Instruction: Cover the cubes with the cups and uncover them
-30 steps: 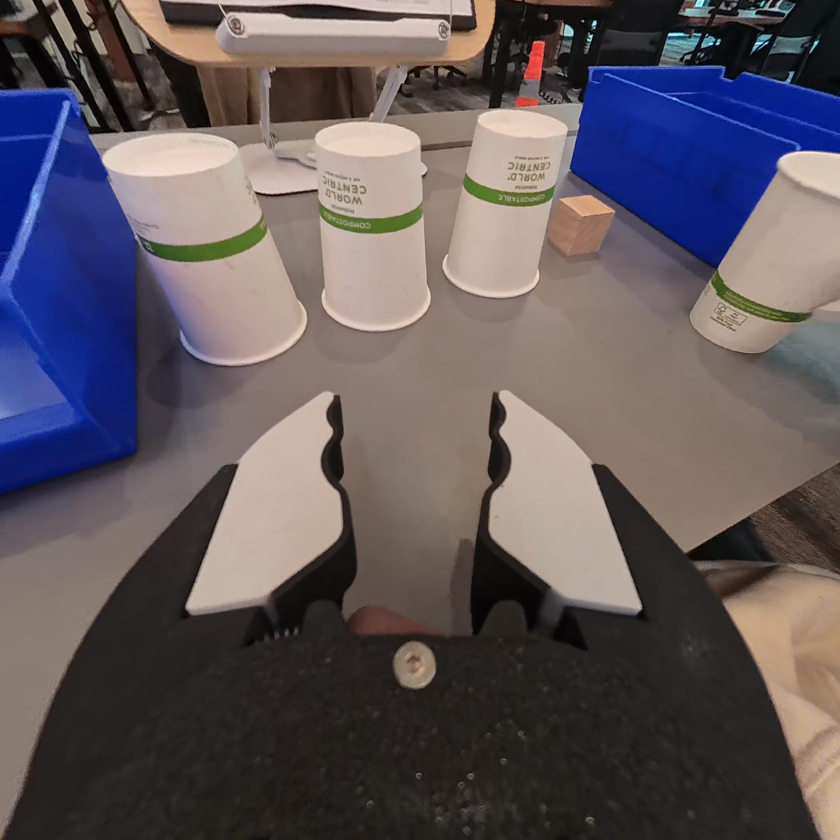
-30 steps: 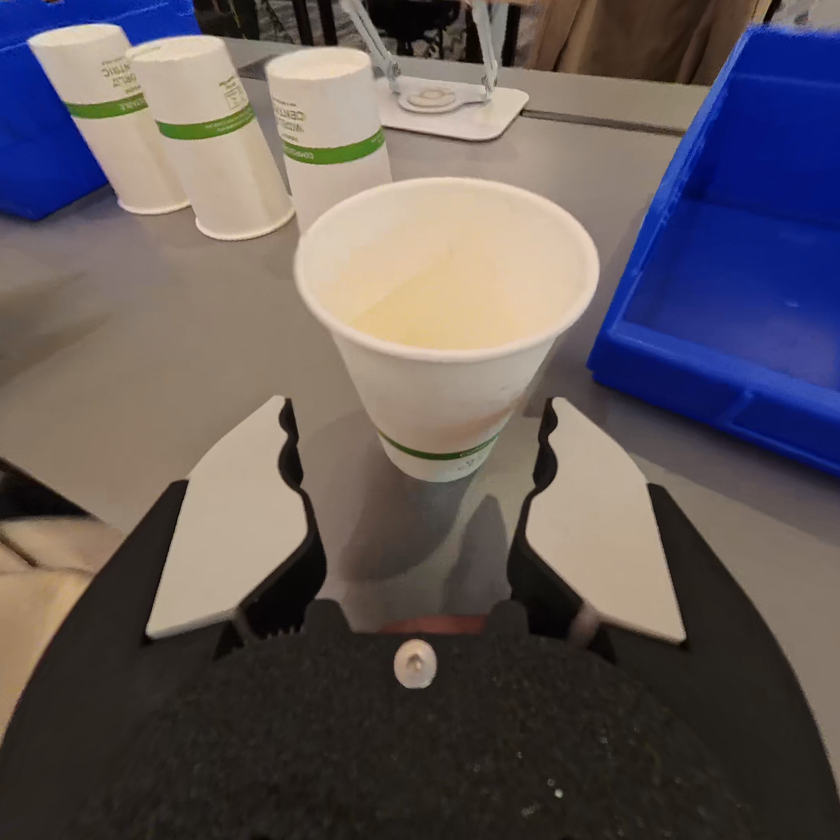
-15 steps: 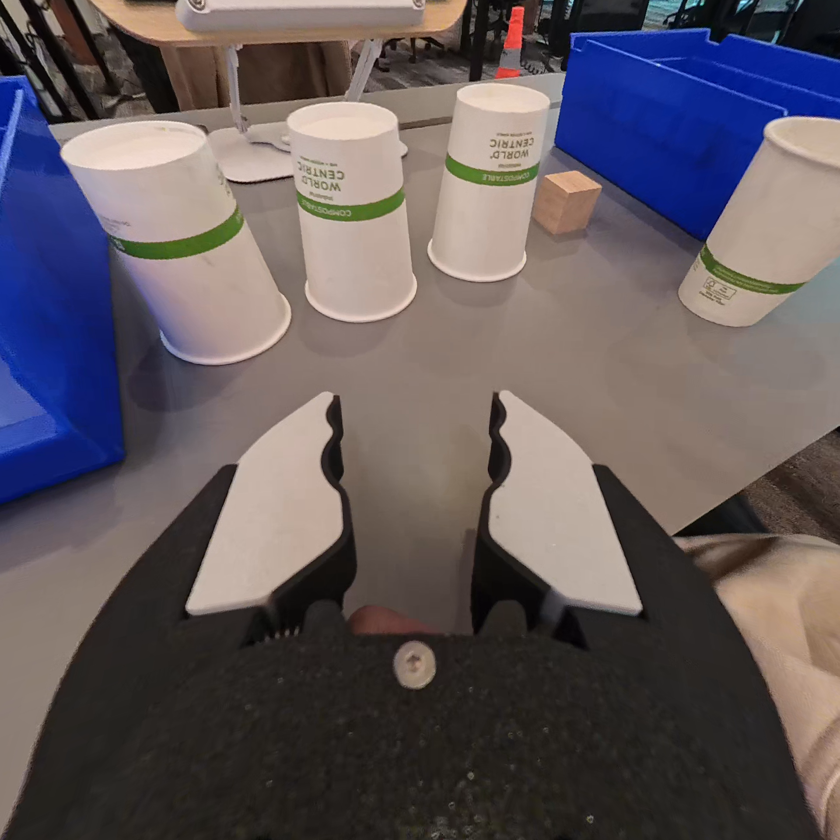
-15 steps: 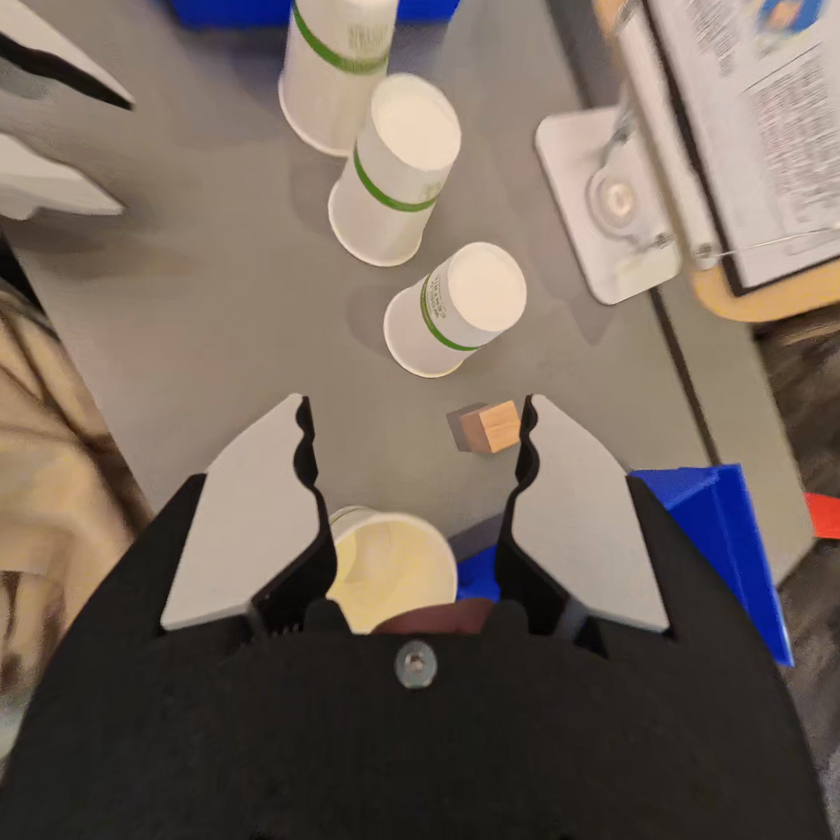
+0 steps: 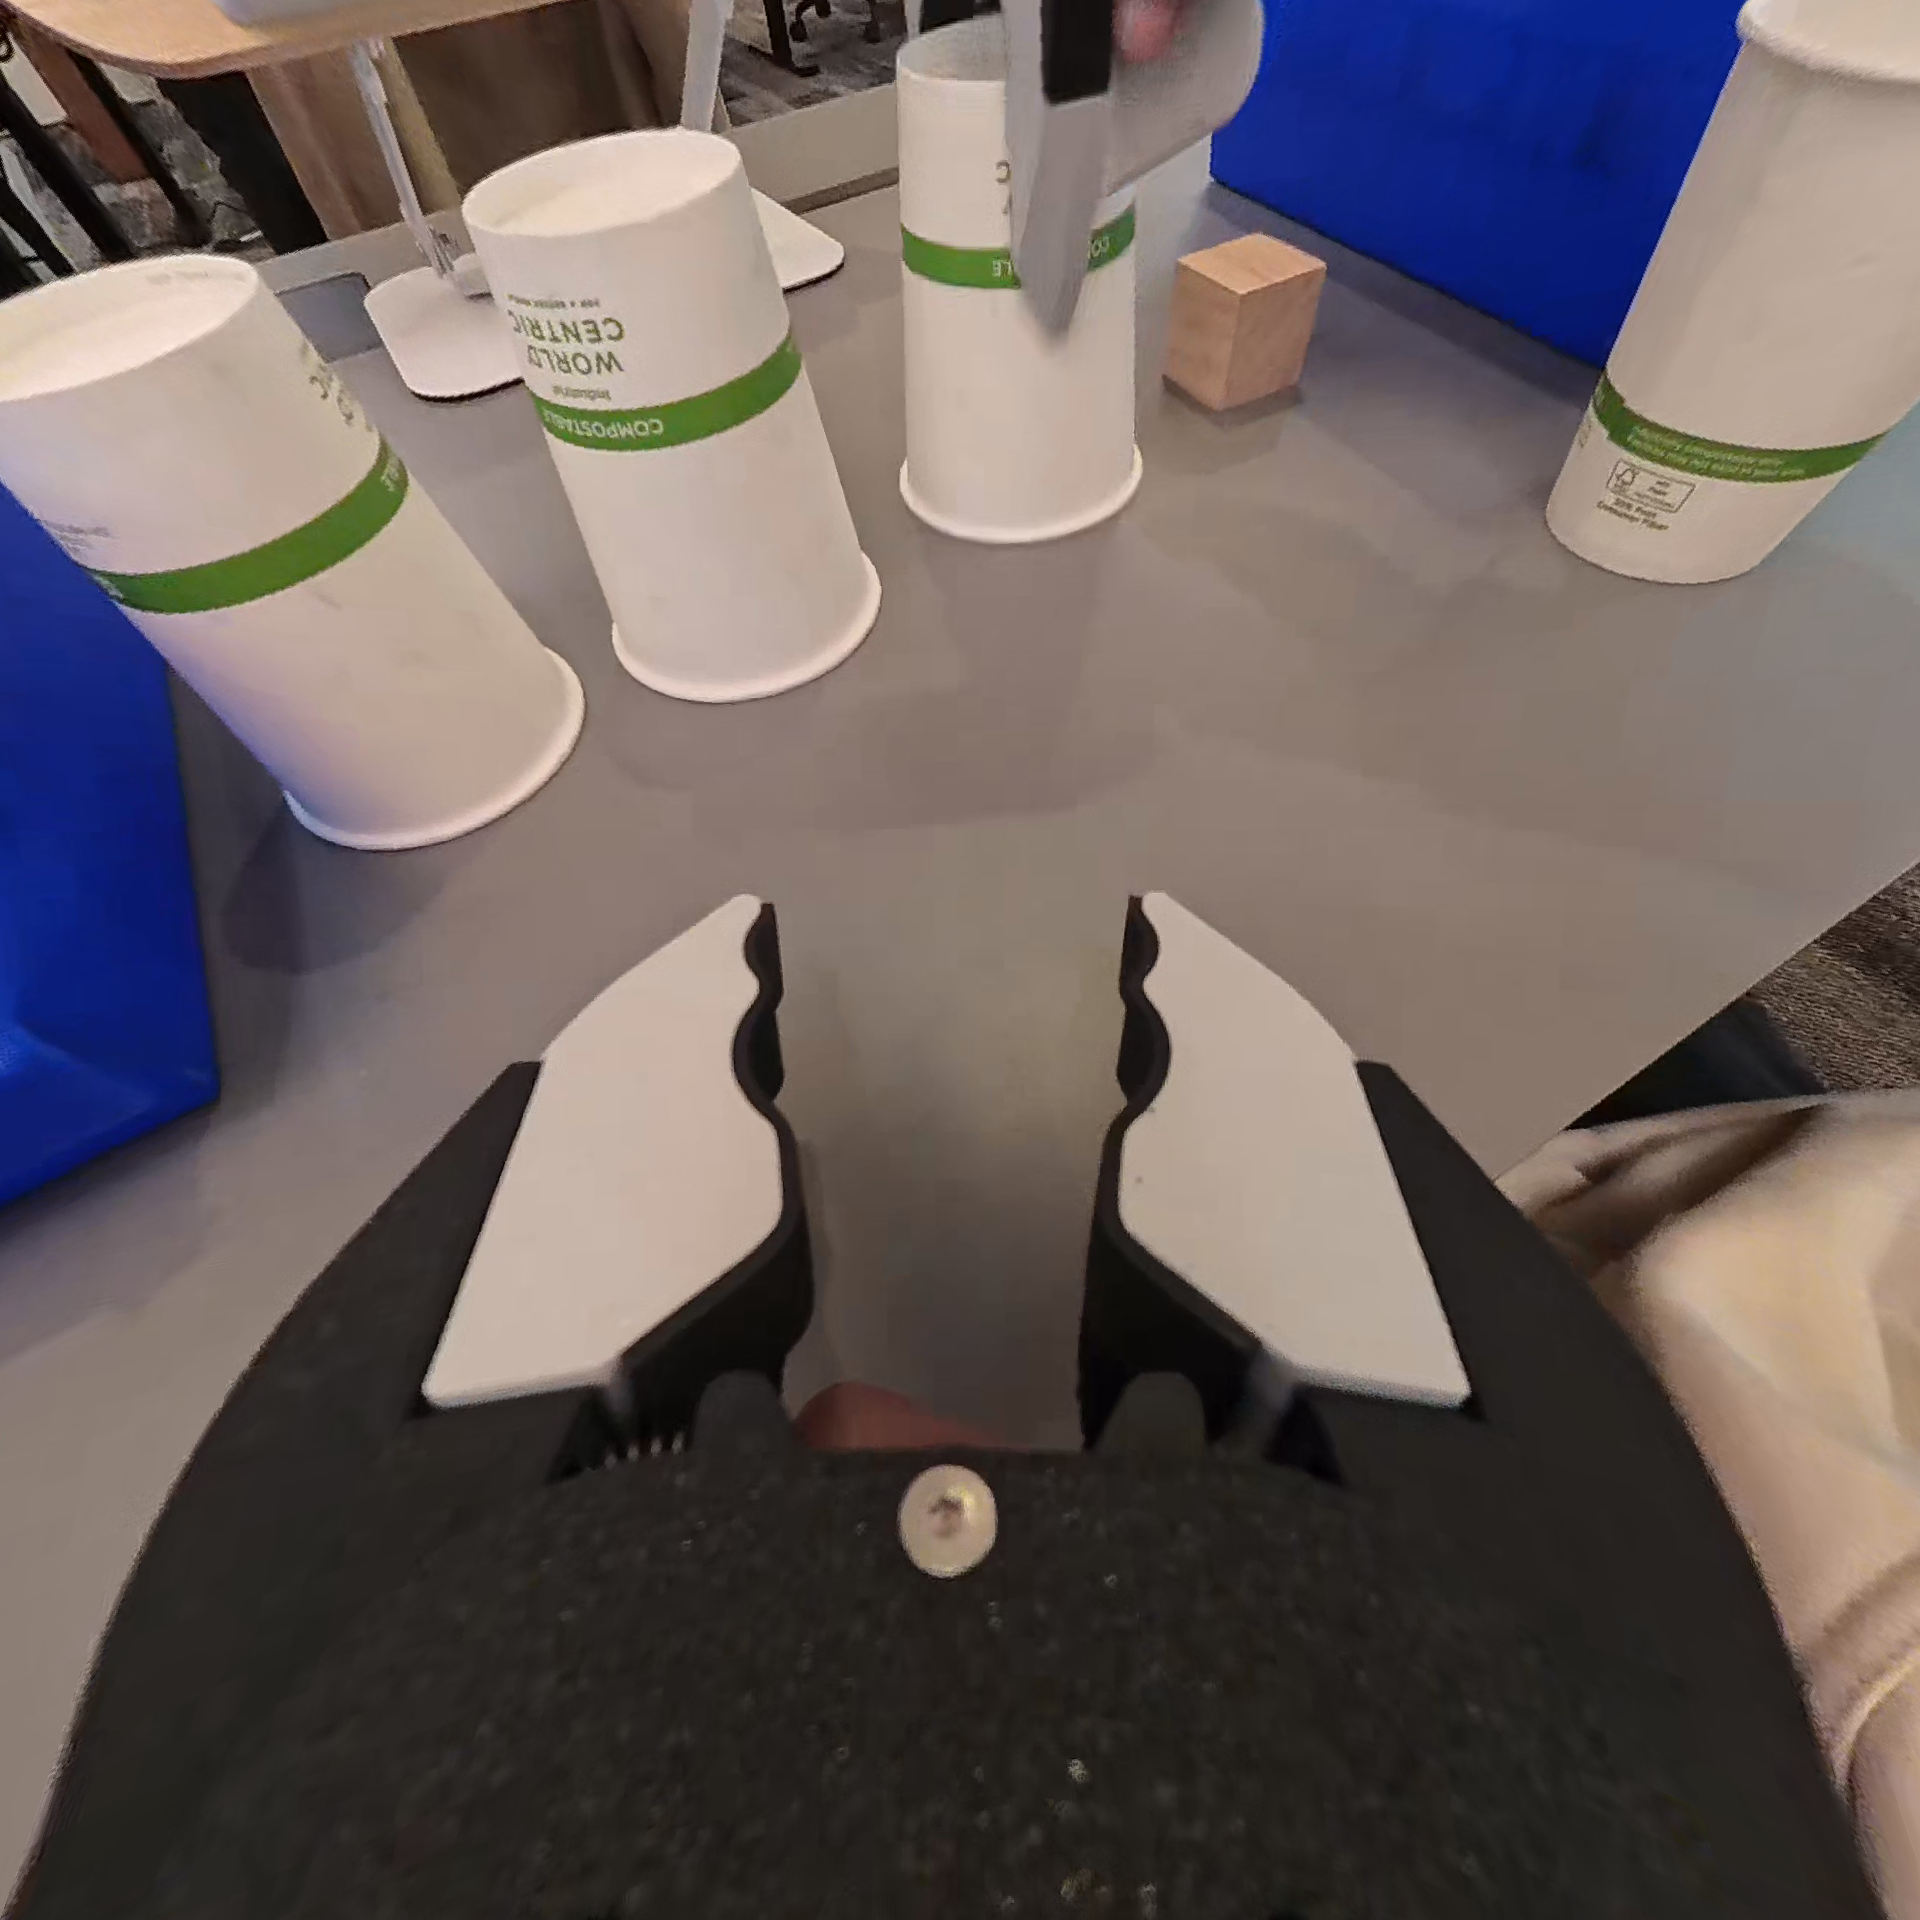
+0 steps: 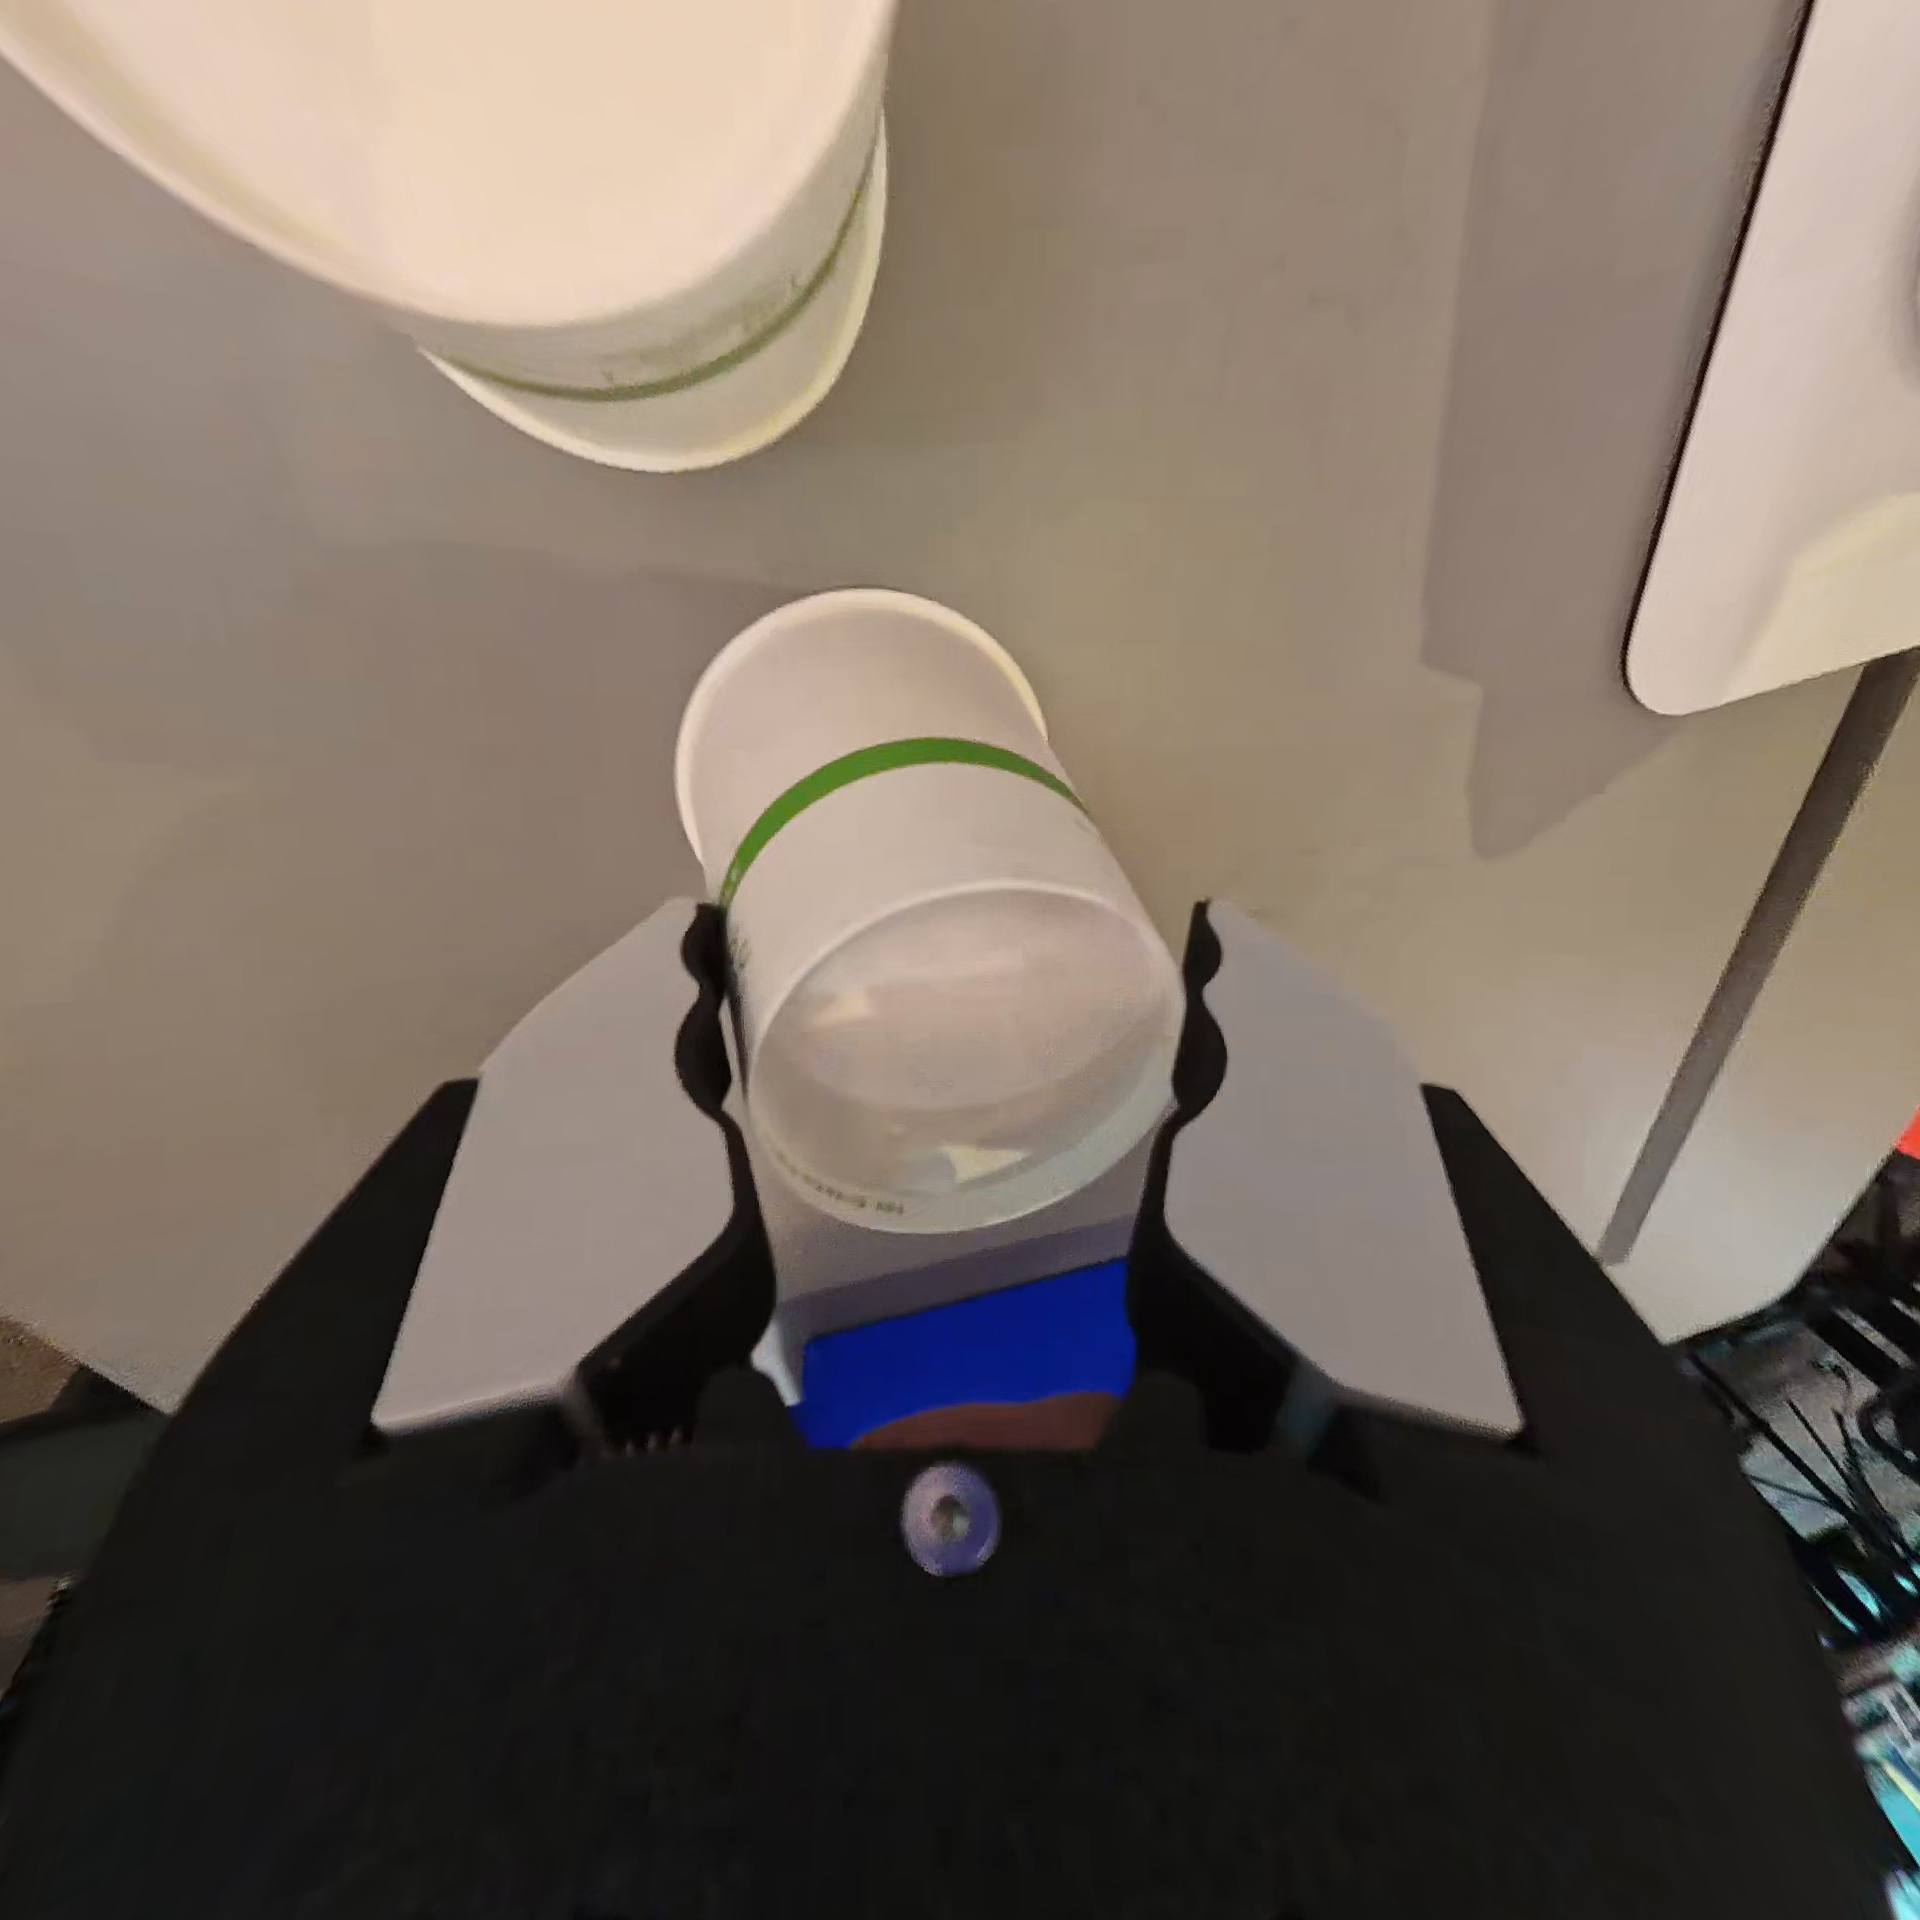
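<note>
Table (image 5: 1247,727): three inverted cups (image 5: 675,436), contents hidden; one upright cup (image 5: 1756,312); bare wooden cube (image 5: 1242,317) between them. Left hand-held gripper (image 5: 951,935): spread, empty. Right hand-held gripper (image 6: 945,935): jaws apart, straddling third inverted cup (image 6: 935,935), contact unclear.

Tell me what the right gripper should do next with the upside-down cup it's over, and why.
Probably close the right gripper on the upside-down cup. Its jaws look open and straddle the cup's upper part, one on each side, so a gentle squeeze should secure the cup for lifting. The wooden cube beside it sits uncovered.
</note>
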{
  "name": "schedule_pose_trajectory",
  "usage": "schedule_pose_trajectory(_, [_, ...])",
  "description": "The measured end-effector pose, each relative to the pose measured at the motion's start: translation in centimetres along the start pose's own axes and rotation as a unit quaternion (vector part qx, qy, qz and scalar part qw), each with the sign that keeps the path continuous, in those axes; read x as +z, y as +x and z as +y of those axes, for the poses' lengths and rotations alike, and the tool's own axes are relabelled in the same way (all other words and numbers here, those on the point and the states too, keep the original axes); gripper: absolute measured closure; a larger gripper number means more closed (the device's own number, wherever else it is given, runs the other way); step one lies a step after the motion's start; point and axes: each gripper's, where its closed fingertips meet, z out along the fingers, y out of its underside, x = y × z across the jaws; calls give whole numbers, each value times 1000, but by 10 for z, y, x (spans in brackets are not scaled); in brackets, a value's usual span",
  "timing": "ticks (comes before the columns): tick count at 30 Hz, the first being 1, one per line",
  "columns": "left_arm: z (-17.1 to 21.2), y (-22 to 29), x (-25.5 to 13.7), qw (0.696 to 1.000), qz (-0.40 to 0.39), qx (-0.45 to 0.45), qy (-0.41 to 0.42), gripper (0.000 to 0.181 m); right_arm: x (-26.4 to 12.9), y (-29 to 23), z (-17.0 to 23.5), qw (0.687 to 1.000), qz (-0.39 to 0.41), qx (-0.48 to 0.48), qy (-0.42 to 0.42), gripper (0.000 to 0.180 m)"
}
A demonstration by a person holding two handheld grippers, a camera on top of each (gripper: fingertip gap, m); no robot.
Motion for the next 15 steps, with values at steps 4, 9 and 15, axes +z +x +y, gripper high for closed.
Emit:
schedule_pose_trajectory(4, [-3,-3,-3,1000,0,-4,7,119,-23,-4,-1,998,-10,7,63,96])
schedule_pose_trajectory(9, [-5,-5,-4,1000,9,-6,10,119,-94,-7,11,969,-8,87,231,96])
schedule_pose_trajectory(15, [-12,7,-9,997,64,21,28,120,-180,-49,46,843,-99,216,482,96])
